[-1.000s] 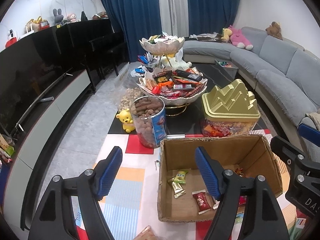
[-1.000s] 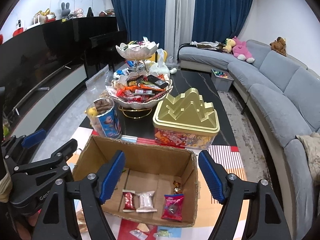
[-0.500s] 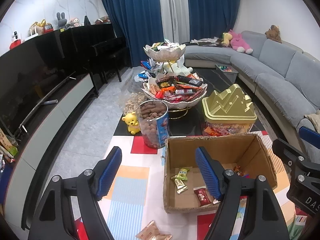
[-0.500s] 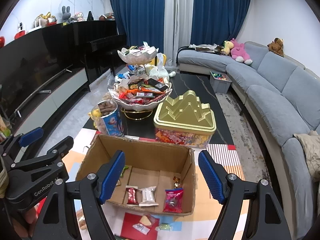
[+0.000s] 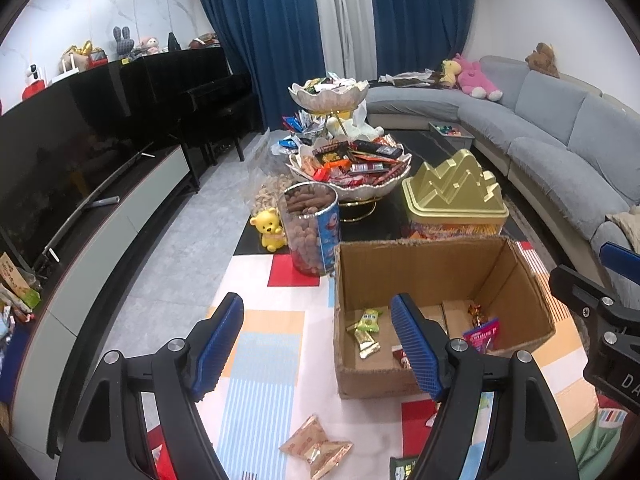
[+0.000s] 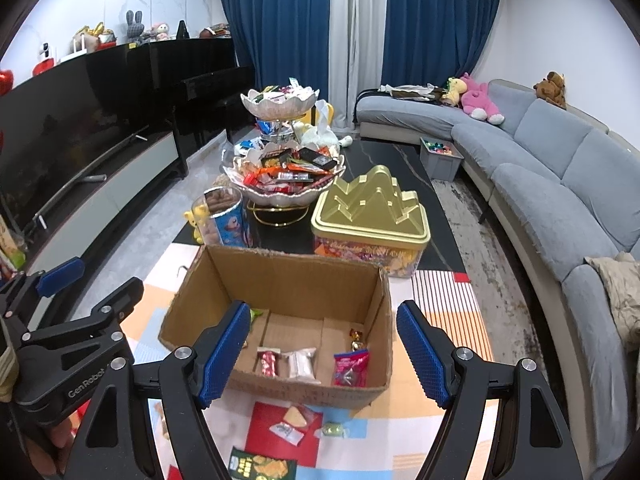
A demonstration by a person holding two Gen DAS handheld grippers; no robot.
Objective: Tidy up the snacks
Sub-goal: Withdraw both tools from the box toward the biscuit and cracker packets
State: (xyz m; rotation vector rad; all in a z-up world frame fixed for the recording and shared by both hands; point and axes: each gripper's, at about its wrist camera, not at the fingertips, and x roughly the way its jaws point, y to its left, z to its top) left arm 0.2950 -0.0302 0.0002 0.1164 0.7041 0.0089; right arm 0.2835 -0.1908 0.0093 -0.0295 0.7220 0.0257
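Both grippers spread wide, holding nothing, above the mat in front of the box.

Left gripper [image 5: 316, 344]: jaws apart over the mat [image 5: 260, 360]; two tan packets [image 5: 316, 446] lie on the mat just beneath it. Right gripper [image 6: 322, 348]: jaws apart, framing the near wall of the box [image 6: 304, 280]. Loose snacks [image 6: 296, 426] sit on the mat just in front of the box; red, white and pink packets [image 6: 304, 362] lie inside it. Behind the box: nut jar [image 5: 310, 228], gold tin [image 6: 370, 208], tiered bowl [image 6: 284, 186] heaped with snacks. Sofa [image 6: 560, 184] far right.
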